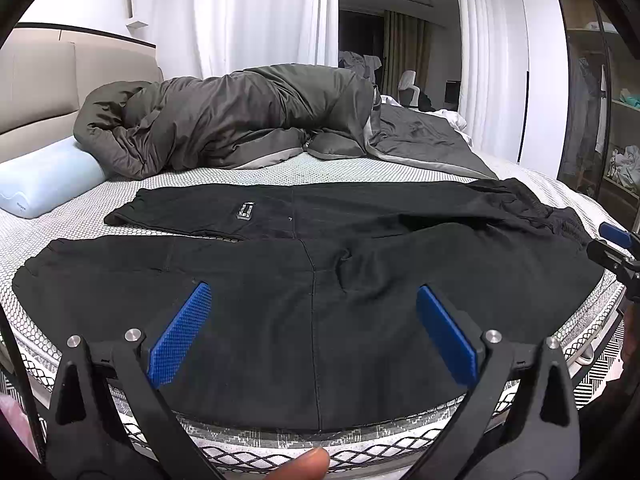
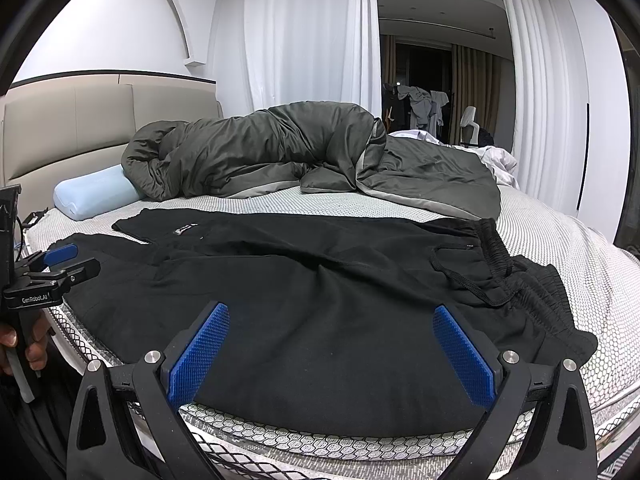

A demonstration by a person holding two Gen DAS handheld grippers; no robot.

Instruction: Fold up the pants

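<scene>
Black pants (image 1: 320, 280) spread flat across the near side of the bed (image 1: 280, 176), legs running to the left, gathered waistband (image 2: 520, 280) with its drawstring (image 2: 472, 284) off to the right, near edge draped just over the mattress side. Far leg lying a little apart from the near one, small patch (image 1: 244, 211) showing on it. Behind, a rumpled grey duvet (image 1: 224, 120) and a pale blue pillow (image 1: 44, 180) — both clear of the pants.

Left gripper (image 1: 312, 332) hovering over the near leg, jaws spread wide, nothing between them. Right gripper (image 2: 332, 348) over the seat and hip area, jaws likewise spread and empty.

Soft, light, limp knit by the look of it — bound to sag and drag rather than hold shape, with little slip on the textured mattress cover. Thickest and firmest at the waistband and at the cuffs; probably best pinched there, at an edge or seam, one end per gripper, and lifted together to keep the leg from bunching.
</scene>
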